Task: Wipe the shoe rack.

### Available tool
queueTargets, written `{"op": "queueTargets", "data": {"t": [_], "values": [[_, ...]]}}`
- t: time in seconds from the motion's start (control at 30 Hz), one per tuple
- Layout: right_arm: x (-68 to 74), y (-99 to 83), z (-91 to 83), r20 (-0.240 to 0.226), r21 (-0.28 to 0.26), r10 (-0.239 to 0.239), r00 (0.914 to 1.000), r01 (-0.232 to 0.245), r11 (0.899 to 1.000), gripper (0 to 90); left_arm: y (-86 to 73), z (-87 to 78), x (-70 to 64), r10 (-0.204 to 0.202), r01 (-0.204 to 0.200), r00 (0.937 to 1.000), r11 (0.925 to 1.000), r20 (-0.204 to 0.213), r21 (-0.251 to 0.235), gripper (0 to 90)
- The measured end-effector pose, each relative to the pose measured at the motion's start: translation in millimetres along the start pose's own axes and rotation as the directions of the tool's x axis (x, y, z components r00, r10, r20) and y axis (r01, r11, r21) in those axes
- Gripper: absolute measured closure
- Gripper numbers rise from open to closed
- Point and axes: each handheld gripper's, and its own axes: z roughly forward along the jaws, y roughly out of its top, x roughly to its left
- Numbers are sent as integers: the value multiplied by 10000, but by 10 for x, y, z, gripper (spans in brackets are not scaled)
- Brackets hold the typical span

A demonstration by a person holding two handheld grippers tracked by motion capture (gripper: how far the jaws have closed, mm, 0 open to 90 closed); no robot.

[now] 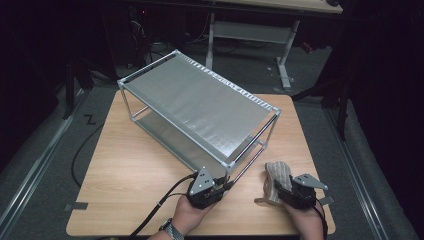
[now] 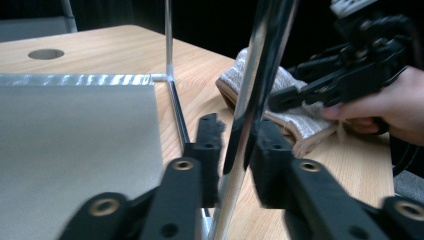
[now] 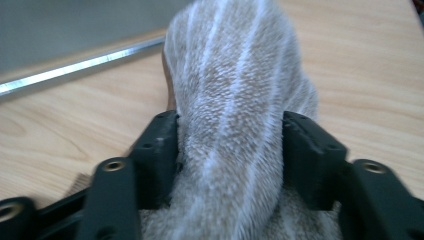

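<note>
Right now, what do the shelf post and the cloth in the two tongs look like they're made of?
The shiny upright corner post of the two-tier rack looks like polished metal, probably chromed: it mirrors its surroundings. The left tongs are shut on it. The beige striped cloth looks like terry towelling, with a fuzzy looped pile; the right tongs pinch it.

Rack [image 1: 200, 107] on table [image 1: 125, 170], centre-back; towel [image 1: 277, 180] on table right of rack's near corner post [image 2: 250, 100].

One metal shelf rack [image 1: 200, 107], two tiers; one folded towel [image 1: 276, 181]; two grippers; one table [image 1: 125, 165].
</note>
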Motion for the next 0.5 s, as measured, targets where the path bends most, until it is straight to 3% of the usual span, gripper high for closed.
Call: {"op": "queueTargets", "data": {"t": [0.13, 0.2, 0.27, 0.4, 0.5], "values": [[0, 69, -152, 146, -752, 248, 9996, -237, 9969, 367, 4, -99, -23, 345, -346, 9990, 9994, 276, 37, 532], [16, 113, -225, 253, -1111, 354, 9991, -323, 9933, 357, -23, -189, -17, 592, -599, 9976, 9980, 360, 178, 485], [50, 162, -309, 356, -1502, 435, 9984, -377, 9879, 348, -63, -305, 30, 594, -603, 9978, 9977, 299, 306, 453], [160, 264, -454, 469, -2162, 327, 9984, -219, 9761, 351, -128, -611, 202, 373, -375, 9993, 9985, 57, 400, 423], [259, 314, -507, 150, -2373, 225, 9996, -183, 9713, 360, -179, -897, 386, 472, -442, 9976, 9973, -505, 585, 419]]}}
